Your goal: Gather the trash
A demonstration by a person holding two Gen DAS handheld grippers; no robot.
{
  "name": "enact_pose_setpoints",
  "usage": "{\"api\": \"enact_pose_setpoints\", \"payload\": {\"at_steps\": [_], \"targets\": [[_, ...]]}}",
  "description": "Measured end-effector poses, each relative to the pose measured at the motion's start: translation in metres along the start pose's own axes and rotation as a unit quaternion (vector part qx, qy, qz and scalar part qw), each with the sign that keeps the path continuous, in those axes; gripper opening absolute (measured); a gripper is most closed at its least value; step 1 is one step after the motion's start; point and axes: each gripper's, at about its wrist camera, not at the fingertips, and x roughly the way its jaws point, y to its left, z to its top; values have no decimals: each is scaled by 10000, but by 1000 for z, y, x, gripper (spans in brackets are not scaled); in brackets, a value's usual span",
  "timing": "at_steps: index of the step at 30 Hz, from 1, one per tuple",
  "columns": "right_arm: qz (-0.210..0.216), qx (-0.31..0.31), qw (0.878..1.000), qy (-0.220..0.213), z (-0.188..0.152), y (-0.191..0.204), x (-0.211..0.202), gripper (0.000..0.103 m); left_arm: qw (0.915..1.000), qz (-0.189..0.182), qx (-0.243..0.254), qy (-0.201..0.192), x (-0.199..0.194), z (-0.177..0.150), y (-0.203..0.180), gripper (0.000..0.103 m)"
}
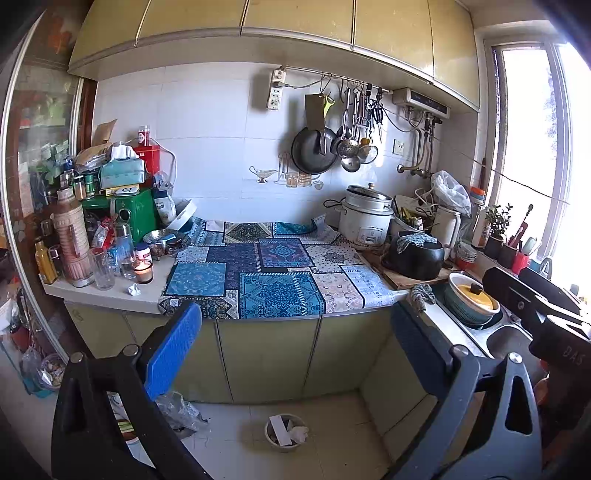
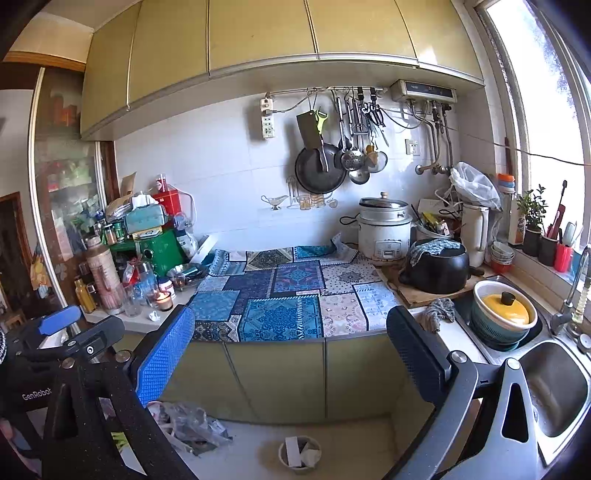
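**Colours and patterns, kitchen counter**

Counter cloth [image 1: 266, 273]: patchwork of blue, turquoise, navy and pale pink tiles with ornate medallion prints. Wall cabinets [image 1: 295, 22]: yellow-olive. Wall tiles [image 1: 207, 122]: white. Rice cooker [image 1: 365, 221]: white, silver lid. Pot [image 1: 413, 258] on the board: black. Lid [image 2: 504, 308] in the sink basin: yellow, black knob. Box [image 1: 138, 218] at the counter's left end: green; tin [image 1: 147, 157] behind it: red. Gripper pads [image 2: 166, 354]: blue, diamond-textured. Crumpled paper [image 1: 134, 290]: white. Bin [image 1: 286, 432] on the floor: pale, white scraps inside.

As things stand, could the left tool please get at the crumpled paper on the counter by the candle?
Probably yes: the left tool is open and empty, and the crumpled paper lies at the counter's bare front edge, beside the lit candle and glasses, which it should avoid.
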Motion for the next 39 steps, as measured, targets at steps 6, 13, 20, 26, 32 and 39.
{"api": "enact_pose_setpoints", "payload": {"at_steps": [6, 13, 20, 26, 32, 39], "targets": [[26, -115, 9999, 54, 0, 5, -6, 103, 10000, -17, -9, -23, -10, -3, -2, 103], [61, -97, 9997, 220, -5, 7, -8, 103, 10000, 26, 5, 89, -10, -9, -10, 103], [148, -21, 9993, 340, -6, 3, -12, 103, 9998, 109, -63, 135, -12, -14, -13, 103], [211, 59, 9989, 424, -5, -2, -12, 103, 9997, 150, -92, 144, -13, -15, -13, 103], [222, 62, 9988, 443, -5, -2, -11, 103, 9996, 161, -136, 170, -11, -14, -11, 103], [232, 66, 9986, 461, -5, -4, -10, 103, 9996, 149, -182, 185, -8, -13, -9, 103]]}}
